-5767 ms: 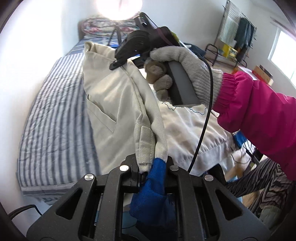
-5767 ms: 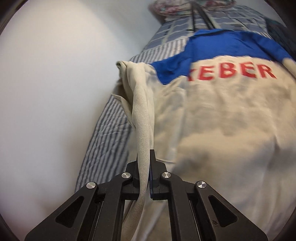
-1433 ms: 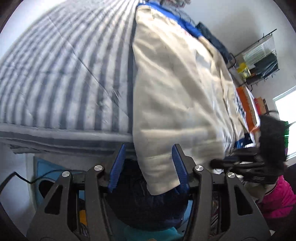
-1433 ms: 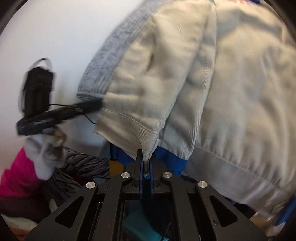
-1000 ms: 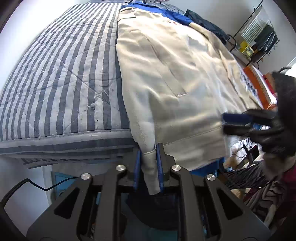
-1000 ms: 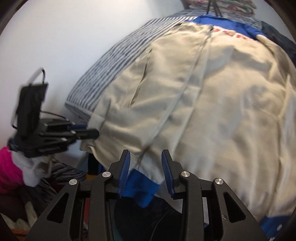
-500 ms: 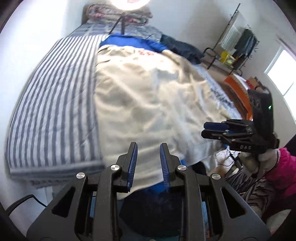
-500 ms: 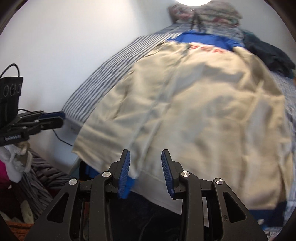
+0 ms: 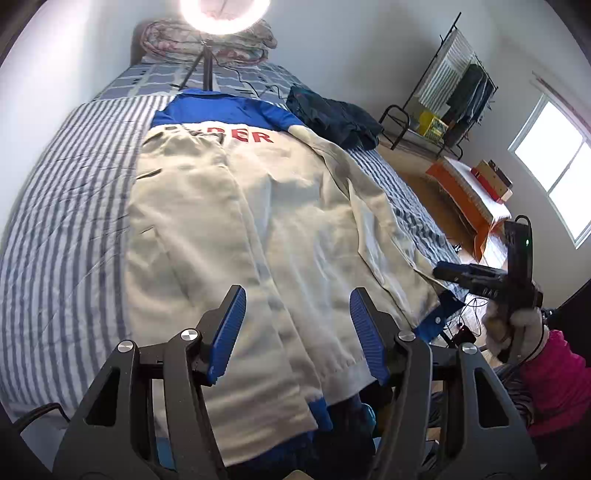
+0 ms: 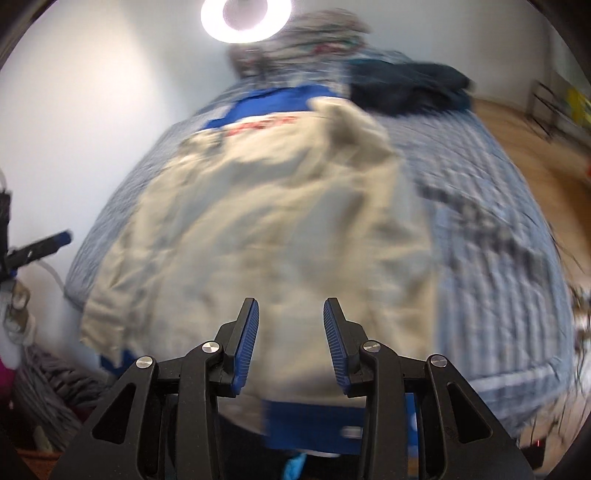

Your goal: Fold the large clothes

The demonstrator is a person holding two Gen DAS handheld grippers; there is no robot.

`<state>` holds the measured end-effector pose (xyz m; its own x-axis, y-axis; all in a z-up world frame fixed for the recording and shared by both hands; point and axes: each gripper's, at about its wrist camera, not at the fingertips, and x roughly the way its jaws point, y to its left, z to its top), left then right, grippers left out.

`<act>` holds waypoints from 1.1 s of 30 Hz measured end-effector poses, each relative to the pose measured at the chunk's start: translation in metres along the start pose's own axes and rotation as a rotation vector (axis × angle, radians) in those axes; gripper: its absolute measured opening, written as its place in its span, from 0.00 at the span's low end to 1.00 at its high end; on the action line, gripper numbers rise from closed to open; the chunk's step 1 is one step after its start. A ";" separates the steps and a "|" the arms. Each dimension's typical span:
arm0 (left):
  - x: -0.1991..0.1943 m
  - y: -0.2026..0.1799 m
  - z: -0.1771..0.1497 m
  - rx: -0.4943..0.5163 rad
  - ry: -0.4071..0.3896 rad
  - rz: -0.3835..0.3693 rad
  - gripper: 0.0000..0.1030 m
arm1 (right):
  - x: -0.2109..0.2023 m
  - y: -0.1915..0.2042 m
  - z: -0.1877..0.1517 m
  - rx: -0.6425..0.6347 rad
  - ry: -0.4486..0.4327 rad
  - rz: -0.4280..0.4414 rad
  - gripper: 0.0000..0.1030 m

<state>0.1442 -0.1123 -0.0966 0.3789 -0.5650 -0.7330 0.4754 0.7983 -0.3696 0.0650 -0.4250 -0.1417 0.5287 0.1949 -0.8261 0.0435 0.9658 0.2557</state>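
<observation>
A large cream jacket [image 9: 258, 229] with a blue yoke and red letters lies flat on the striped bed [image 9: 62, 221], its left side folded inward and its hem hanging over the near edge. My left gripper [image 9: 295, 328] hovers above the hem, its jaws opening with nothing between them. In the right wrist view the same jacket [image 10: 280, 229] is blurred by motion. My right gripper [image 10: 291, 339] is above the hem too, jaws opening and empty. The right gripper [image 9: 480, 277] also shows at the bed's right side, held by a gloved hand [image 9: 513, 328].
A ring light [image 9: 223, 11] on a tripod stands at the head of the bed by a bundled quilt [image 9: 207, 40]. A dark garment [image 9: 332, 118] lies at the far right of the mattress. A clothes rack [image 9: 454, 96] and an orange table [image 9: 469, 192] stand beside a window.
Both grippers let go of the jacket's hem, opened wider and rose back from the bed. The jacket now lies spread with its left side folded in.
</observation>
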 end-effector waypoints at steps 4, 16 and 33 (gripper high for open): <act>0.020 -0.003 0.004 -0.014 0.033 -0.023 0.58 | -0.003 -0.059 0.002 0.184 0.009 0.046 0.55; 0.052 -0.016 -0.002 0.028 0.095 -0.027 0.58 | 0.036 -0.126 0.001 0.361 0.078 0.092 0.37; 0.045 -0.015 0.000 0.037 0.072 -0.041 0.58 | -0.026 -0.044 0.031 0.092 -0.121 0.000 0.00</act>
<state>0.1542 -0.1499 -0.1239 0.3014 -0.5798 -0.7570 0.5189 0.7658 -0.3799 0.0752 -0.4777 -0.1159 0.6268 0.1671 -0.7610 0.1181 0.9451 0.3048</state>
